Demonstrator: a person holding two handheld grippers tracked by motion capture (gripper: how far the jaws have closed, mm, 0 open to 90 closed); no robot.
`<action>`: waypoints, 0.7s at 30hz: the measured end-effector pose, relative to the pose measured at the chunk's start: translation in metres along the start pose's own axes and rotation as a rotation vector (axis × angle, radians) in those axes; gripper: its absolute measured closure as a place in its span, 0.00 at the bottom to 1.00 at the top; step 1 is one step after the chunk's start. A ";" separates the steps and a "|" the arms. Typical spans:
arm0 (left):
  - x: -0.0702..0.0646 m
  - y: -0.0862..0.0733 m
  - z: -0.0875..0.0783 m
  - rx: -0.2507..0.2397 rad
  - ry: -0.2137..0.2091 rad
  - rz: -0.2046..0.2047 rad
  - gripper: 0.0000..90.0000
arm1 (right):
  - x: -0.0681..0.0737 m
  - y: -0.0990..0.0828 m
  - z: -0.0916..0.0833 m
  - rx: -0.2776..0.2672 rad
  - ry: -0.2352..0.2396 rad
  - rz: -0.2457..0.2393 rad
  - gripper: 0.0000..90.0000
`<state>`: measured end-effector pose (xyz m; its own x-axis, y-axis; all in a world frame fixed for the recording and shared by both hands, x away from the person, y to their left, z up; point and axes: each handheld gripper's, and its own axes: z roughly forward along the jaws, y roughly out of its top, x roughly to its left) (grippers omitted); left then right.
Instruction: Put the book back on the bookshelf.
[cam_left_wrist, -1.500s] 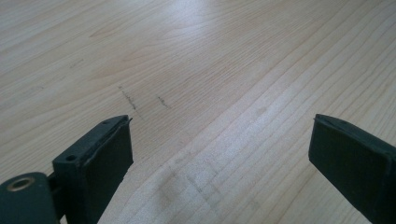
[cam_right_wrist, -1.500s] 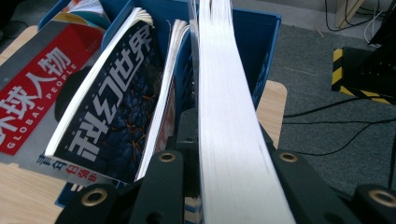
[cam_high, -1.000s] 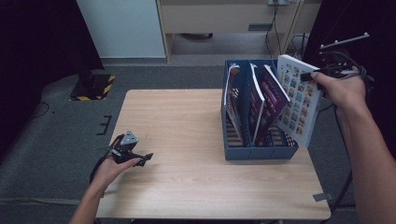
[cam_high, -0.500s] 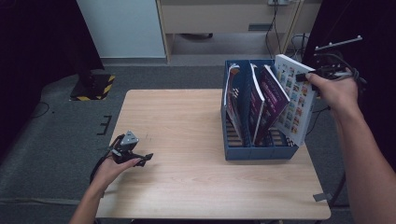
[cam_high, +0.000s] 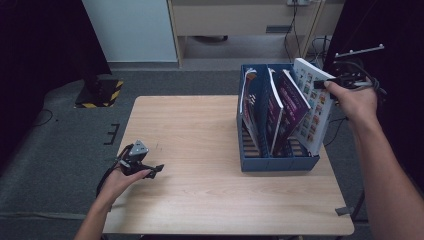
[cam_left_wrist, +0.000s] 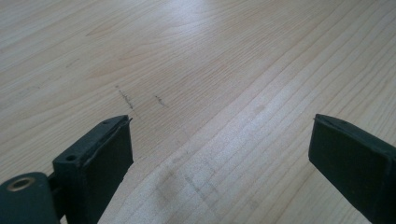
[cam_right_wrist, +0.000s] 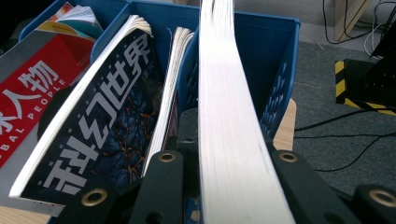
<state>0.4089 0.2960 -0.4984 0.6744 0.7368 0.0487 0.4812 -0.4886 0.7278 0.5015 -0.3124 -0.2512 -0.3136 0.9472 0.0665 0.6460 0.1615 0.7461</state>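
The left gripper (cam_high: 156, 169) rests on the near left of the tabletop (cam_high: 200, 150), jaws spread with nothing between them. Farther right, the right gripper (cam_high: 331, 82) pinches the top edge of a thick white book (cam_high: 312, 110), which leans in the rightmost compartment of the blue file rack (cam_high: 277, 162) beside the magazines (cam_high: 287, 102).

Left forearm entering from the lower left of the high view, left hand (cam_high: 120, 181) resting low, holding the left gripper (cam_high: 159, 168) with jaws standing wide apart, right arm reaching to the upper right, right gripper (cam_high: 325, 83) clamping its jaws together
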 end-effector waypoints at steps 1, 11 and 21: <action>0.000 0.000 0.000 0.000 0.000 -0.001 0.07 | 0.000 -0.001 0.001 -0.004 0.001 -0.001 0.82; -0.001 0.000 0.001 0.000 0.000 0.002 0.07 | 0.000 -0.009 0.006 -0.028 0.011 0.002 0.82; -0.002 0.001 0.000 -0.001 -0.001 0.004 0.07 | 0.001 -0.018 0.013 -0.014 0.011 0.008 0.82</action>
<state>0.4082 0.2942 -0.4982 0.6770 0.7342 0.0512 0.4779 -0.4914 0.7282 0.4982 -0.3104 -0.2734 -0.3160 0.9454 0.0801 0.6390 0.1496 0.7545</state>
